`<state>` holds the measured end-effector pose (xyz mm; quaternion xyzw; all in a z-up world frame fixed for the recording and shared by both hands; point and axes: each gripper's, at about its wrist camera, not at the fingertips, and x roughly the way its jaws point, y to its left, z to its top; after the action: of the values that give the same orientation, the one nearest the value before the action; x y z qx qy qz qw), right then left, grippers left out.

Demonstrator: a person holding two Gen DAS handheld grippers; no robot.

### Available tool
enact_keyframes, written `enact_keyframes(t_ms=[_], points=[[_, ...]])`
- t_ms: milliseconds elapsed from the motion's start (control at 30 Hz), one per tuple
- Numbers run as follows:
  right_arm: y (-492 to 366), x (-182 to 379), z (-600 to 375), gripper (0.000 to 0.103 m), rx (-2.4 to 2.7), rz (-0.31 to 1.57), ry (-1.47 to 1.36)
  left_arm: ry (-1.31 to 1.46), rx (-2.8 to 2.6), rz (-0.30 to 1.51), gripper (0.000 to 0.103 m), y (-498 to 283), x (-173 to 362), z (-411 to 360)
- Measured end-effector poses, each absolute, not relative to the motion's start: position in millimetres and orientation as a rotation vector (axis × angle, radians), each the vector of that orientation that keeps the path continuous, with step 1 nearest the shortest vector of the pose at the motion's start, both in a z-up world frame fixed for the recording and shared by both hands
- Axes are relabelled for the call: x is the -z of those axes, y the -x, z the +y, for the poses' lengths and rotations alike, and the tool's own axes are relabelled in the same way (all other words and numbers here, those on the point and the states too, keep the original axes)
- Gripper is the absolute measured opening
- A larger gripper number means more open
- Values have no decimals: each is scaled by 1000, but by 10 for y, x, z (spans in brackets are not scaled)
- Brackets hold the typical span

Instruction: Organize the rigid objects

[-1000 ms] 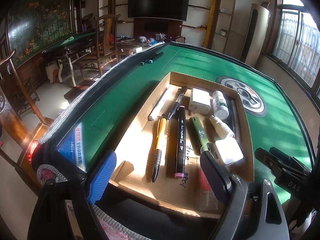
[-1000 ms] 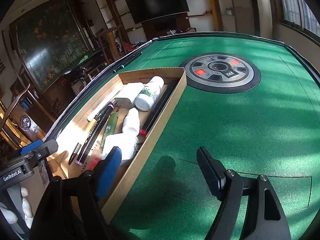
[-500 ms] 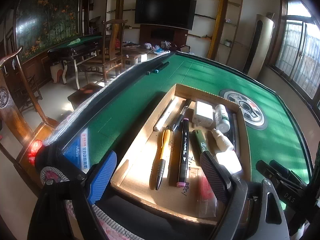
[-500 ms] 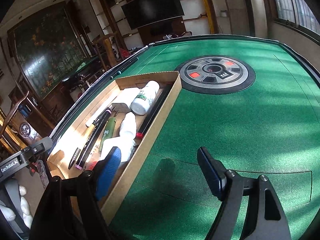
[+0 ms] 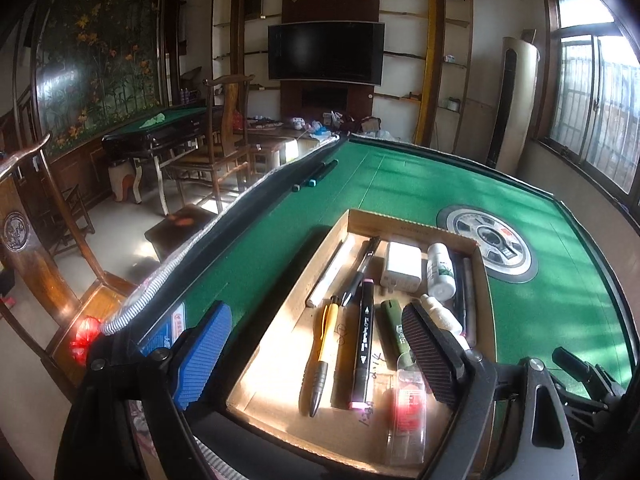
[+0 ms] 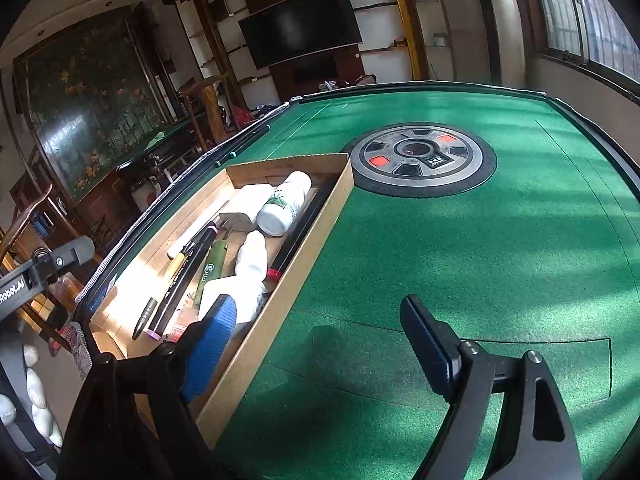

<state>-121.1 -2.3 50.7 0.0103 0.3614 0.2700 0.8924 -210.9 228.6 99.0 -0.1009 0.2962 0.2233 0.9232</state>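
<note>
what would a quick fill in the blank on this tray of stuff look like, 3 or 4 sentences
1. The cardboard tray rests on a table topped with ____ felt.
2. The black marker lying in the tray has a ____ cap at each end.
3. Both the left claw and the right claw hold ____.
4. The white bottle in the tray lies on its ____.

Missing words: green; pink; nothing; side
</note>
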Motion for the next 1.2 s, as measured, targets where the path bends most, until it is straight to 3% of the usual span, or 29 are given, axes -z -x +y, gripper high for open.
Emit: enact_keyframes(t_ms=[300, 1200], points=[[1380, -671, 13, 84, -521, 656, 54, 183, -483, 496, 98, 2241, -1101, 2166], [1372, -523, 119, 84, -496, 689, 102, 212, -483, 631, 98, 2048, -808, 2201]])
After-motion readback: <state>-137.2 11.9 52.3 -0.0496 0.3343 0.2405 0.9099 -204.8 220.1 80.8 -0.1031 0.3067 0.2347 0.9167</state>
